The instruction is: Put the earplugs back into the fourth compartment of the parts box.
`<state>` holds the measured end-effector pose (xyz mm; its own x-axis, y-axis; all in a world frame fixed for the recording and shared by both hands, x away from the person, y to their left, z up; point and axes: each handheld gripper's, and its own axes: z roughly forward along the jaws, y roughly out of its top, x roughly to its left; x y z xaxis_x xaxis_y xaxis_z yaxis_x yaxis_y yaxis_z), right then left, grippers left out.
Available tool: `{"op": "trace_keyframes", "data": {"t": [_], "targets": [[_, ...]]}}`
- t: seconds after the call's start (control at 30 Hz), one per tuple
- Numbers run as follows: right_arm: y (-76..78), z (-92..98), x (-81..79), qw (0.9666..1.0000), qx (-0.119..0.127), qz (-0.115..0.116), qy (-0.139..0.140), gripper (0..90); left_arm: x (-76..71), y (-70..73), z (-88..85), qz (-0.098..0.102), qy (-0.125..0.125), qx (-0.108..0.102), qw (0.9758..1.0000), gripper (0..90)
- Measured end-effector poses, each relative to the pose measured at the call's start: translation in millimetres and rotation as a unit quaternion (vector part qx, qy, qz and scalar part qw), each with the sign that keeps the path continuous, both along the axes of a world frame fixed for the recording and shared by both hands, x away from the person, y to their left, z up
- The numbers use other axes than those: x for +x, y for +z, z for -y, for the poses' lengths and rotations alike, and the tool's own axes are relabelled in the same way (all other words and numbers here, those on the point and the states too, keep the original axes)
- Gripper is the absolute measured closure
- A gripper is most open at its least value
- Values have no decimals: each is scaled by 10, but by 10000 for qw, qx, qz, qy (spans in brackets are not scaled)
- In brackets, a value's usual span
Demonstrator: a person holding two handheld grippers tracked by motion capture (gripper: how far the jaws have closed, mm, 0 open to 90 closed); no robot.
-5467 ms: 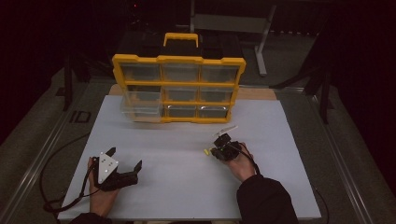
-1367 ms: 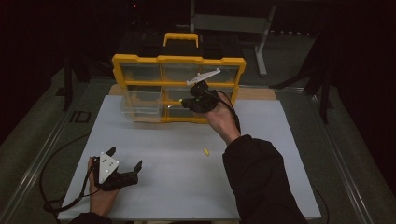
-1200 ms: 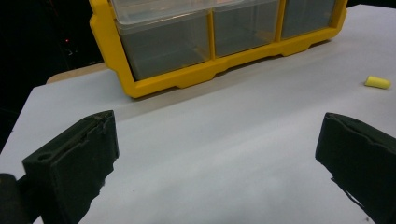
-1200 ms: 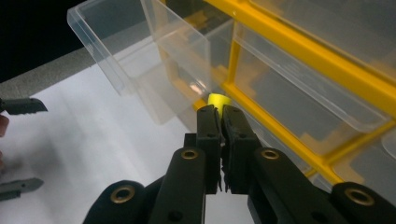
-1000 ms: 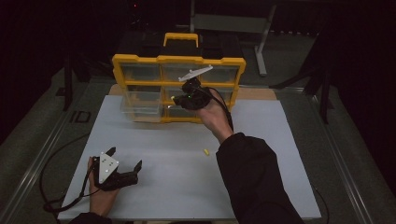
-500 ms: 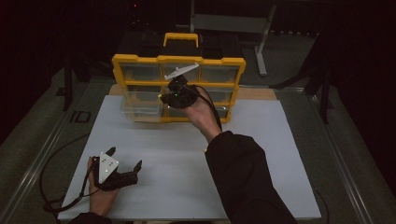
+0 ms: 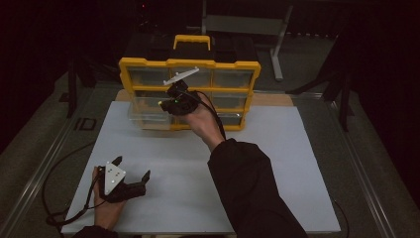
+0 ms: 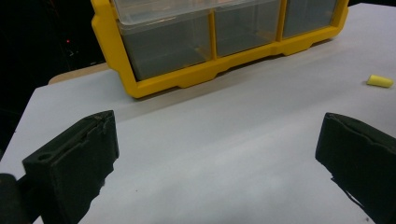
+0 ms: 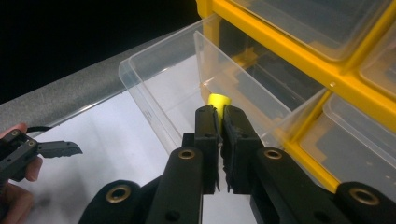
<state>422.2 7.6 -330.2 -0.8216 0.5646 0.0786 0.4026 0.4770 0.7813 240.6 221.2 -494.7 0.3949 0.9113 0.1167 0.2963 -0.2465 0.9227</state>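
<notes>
Two grippers: your right gripper (image 9: 219, 116) clamps a yellow earplug (image 9: 218, 103) over the open drawer's rim (image 9: 159, 119) (white mat (image 7: 277, 148) roomy); left gripper (image 8: 219, 154) gapes.

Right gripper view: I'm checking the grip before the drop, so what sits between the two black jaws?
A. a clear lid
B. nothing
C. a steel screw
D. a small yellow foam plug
D: the right gripper has its jaws pressed together on a small yellow foam plug, held over the pulled-out clear plastic drawer.

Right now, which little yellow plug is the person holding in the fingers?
The yellow plug pinched in the right gripper above the pulled-out clear drawer; the other plug lies loose on the white table.
</notes>
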Motion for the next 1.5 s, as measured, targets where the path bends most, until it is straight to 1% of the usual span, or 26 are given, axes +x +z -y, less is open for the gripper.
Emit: {"op": "trace_keyframes", "data": {"t": [0.1,0.33,0.47,0.67,0.73,0.9,0.93,1.0,1.17,1.23,1.4,1.5], "targets": [[-11,-16,-1,10000,17,2,-11,841,-1,2,-2,9,0,-4,10000,0],[-18,-19,-4,10000,68,9,-45,764,-1,1,-1,8,-1,1,10000,0],[-12,-6,-14,9999,135,56,-28,667,-1,1,-2,6,1,5,10000,0],[-1,46,-39,9997,204,142,-23,562,-1,0,-1,3,1,11,10000,0],[-1,70,-44,9997,214,142,-37,540,-1,0,0,4,2,10,10000,0],[-1,149,-45,9995,276,80,-105,412,-1,-2,2,-3,-4,15,10000,0],[-1,149,-45,9995,276,80,-105,412,-1,-2,2,-3,-4,15,10000,0],[-7,191,-49,9996,212,88,-151,362,-1,-1,1,1,0,8,10000,0],[-20,265,-62,9995,150,109,-246,288,-1,-2,3,5,0,10,10000,0],[-22,277,-65,9995,136,114,-266,280,-1,-3,2,4,4,10,10000,0],[-51,390,-78,9994,13,106,-333,211,-1,-3,3,3,2,15,10000,0],[-71,437,-86,9993,-45,78,-372,192,0,-3,3,3,4,19,10000,0]]}}
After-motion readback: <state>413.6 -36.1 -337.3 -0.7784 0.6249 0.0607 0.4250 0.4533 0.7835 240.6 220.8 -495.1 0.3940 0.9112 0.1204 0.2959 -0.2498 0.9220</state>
